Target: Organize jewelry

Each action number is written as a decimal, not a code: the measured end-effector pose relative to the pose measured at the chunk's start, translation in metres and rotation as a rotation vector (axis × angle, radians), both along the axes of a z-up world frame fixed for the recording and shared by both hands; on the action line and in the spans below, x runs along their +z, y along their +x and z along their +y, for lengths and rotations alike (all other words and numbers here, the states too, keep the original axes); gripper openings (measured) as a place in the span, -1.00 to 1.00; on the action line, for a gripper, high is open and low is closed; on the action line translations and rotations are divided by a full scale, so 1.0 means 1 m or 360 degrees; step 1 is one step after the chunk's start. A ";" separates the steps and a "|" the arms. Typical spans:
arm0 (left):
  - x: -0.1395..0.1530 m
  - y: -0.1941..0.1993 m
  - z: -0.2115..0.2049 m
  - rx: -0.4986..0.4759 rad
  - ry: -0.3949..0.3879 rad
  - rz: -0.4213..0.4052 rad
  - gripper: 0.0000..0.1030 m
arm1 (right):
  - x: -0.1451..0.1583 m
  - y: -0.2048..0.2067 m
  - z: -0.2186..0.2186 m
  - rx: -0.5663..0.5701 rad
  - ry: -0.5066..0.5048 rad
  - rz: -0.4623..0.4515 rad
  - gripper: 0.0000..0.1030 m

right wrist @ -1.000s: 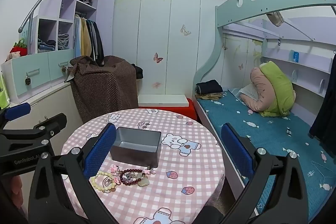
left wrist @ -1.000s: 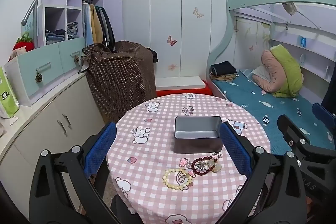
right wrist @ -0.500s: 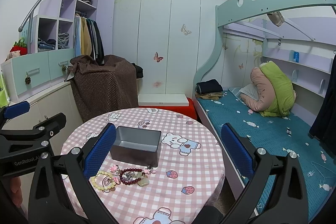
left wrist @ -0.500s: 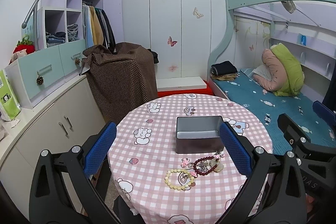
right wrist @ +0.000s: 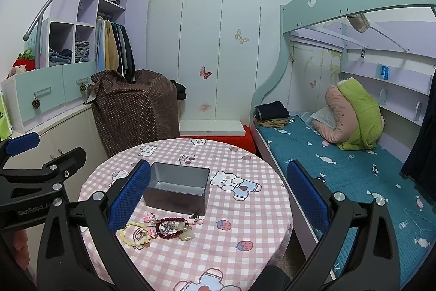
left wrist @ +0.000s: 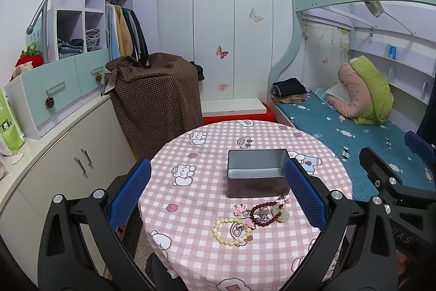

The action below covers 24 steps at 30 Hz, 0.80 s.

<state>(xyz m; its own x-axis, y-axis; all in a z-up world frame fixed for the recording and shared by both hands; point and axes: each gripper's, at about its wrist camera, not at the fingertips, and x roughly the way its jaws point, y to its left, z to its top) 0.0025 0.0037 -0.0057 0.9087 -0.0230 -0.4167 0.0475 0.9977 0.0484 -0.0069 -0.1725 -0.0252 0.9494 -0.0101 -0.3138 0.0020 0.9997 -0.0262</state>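
Note:
An open grey metal tin [left wrist: 256, 173] stands empty on the round table [left wrist: 207, 258] with a pink checked cloth. In front of it lie a cream bead bracelet [left wrist: 231, 231], a dark red bead bracelet [left wrist: 265, 214] with a silver chain inside it, a pale pendant [left wrist: 283, 216] and small pink charms [left wrist: 239, 208]. The tin [right wrist: 176, 186] and jewelry [right wrist: 160, 229] also show in the right wrist view. My left gripper [left wrist: 216, 192] is open and empty, above the table's near side. My right gripper [right wrist: 218, 192] is open and empty, to the right of the left one.
A bunk bed [right wrist: 354, 171] with a teal mattress runs along the right. White cabinets [left wrist: 68, 168] and shelves line the left wall. A brown dotted cloth [left wrist: 155, 105] covers something behind the table. The other gripper's body shows at each view's edge [left wrist: 395, 182] [right wrist: 35, 182].
Both views shift only slightly; the left gripper has drifted a little left. The jewelry and tin have not moved. Both grippers stay open.

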 end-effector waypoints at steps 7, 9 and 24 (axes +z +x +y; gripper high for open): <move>-0.003 0.000 0.001 0.0000 -0.0001 0.0005 0.90 | 0.001 0.001 0.000 0.0003 0.0005 0.0010 0.86; -0.003 0.001 0.001 -0.0001 0.0000 0.0006 0.90 | 0.001 0.001 0.000 0.0003 0.0008 0.0015 0.86; -0.004 0.003 0.001 -0.0005 -0.0002 0.0003 0.90 | 0.003 0.002 0.000 0.0005 0.0014 0.0026 0.86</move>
